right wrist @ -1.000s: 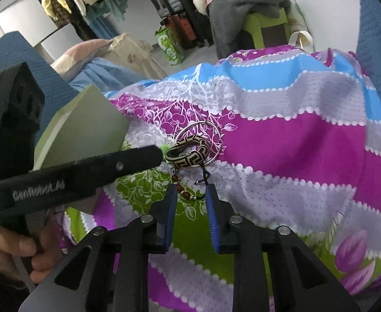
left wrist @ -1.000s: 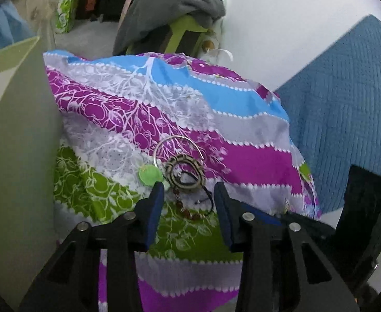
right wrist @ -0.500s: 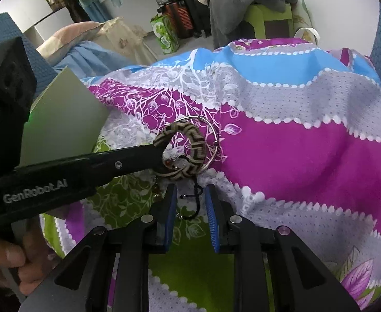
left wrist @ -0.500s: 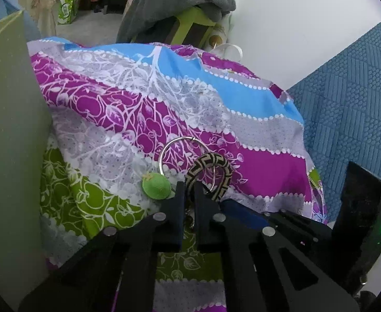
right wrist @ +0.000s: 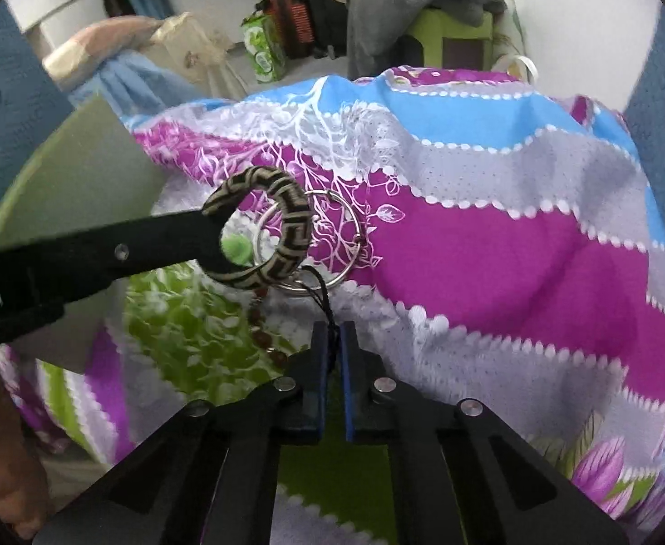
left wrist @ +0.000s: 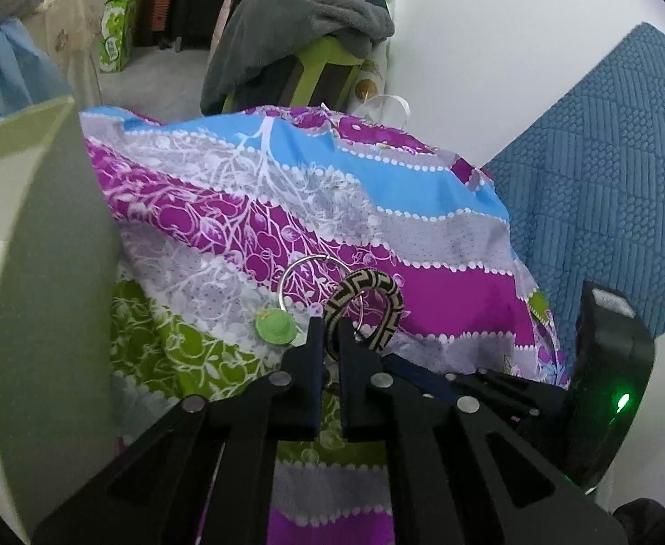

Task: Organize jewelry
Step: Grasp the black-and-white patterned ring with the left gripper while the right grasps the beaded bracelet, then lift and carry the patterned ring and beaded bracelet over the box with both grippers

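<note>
We work over a bedspread [left wrist: 445,281] printed in purple, grey, blue and green bands, with a blue quilted cover [left wrist: 604,190] at its right edge, a white wall behind, and a chair heaped with grey clothing [left wrist: 305,13] beyond the far edge. Our left gripper [left wrist: 327,340] has its jaws nearly together, pinching the rim of a woven black-and-tan patterned bangle [left wrist: 368,306], which stands tilted up off the cloth. In the right wrist view that same bangle [right wrist: 282,245] sits at the tip of the left gripper's long black finger [right wrist: 119,250]. Our right gripper [right wrist: 332,345] has just closed on a thin black cord [right wrist: 323,295] that runs up to the bangle, with a string of dark red beads [right wrist: 259,322] hanging just beside it. A thin silver hoop [left wrist: 305,272] lies on the purple band, touching the bangle, and a small green charm [left wrist: 278,329] rests on the bedspread just beside both. A pale green board [left wrist: 51,272] stands along the bedspread's left edge.
</note>
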`<state>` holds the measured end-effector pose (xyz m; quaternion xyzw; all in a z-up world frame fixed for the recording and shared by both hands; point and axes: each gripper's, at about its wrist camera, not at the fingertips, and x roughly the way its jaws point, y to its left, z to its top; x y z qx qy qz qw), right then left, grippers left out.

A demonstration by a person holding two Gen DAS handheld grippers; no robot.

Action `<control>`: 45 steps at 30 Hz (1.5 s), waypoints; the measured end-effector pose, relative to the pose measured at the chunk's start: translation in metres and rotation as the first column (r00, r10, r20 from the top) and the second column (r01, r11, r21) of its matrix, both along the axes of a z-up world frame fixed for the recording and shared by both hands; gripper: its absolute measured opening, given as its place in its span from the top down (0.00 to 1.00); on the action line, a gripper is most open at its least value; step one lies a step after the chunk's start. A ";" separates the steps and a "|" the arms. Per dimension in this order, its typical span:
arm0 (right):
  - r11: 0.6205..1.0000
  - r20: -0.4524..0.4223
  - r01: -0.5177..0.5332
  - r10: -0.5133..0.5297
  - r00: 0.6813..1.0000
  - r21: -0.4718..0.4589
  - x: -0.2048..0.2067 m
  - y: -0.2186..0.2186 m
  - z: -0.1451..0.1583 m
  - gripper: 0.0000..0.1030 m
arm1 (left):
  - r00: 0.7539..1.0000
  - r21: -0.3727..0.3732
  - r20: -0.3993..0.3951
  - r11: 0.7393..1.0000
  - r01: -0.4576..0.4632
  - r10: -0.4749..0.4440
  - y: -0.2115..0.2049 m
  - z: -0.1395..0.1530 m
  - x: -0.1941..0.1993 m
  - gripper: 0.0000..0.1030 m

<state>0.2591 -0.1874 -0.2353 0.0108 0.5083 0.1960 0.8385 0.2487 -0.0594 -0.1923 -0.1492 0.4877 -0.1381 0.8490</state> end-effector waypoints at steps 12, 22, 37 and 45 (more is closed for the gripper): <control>0.991 0.105 0.108 -0.115 0.988 0.076 -0.033 -0.012 0.080 0.97 | 1.000 0.013 0.023 1.000 -0.018 0.018 0.024 0.057 -0.033 0.95; 0.988 0.181 0.111 -0.130 0.975 0.111 -0.038 0.005 0.151 0.97 | 0.995 0.085 0.088 0.995 -0.057 0.049 0.055 0.114 -0.048 0.95; 0.980 0.327 0.085 -0.140 0.935 0.178 -0.048 0.068 0.260 0.97 | 0.980 0.099 0.177 0.988 -0.115 0.096 0.129 0.177 -0.064 0.95; 0.985 0.302 0.041 -0.090 0.949 0.167 -0.047 0.118 0.244 0.97 | 0.983 0.112 0.135 0.984 -0.138 0.123 0.178 0.155 -0.072 0.95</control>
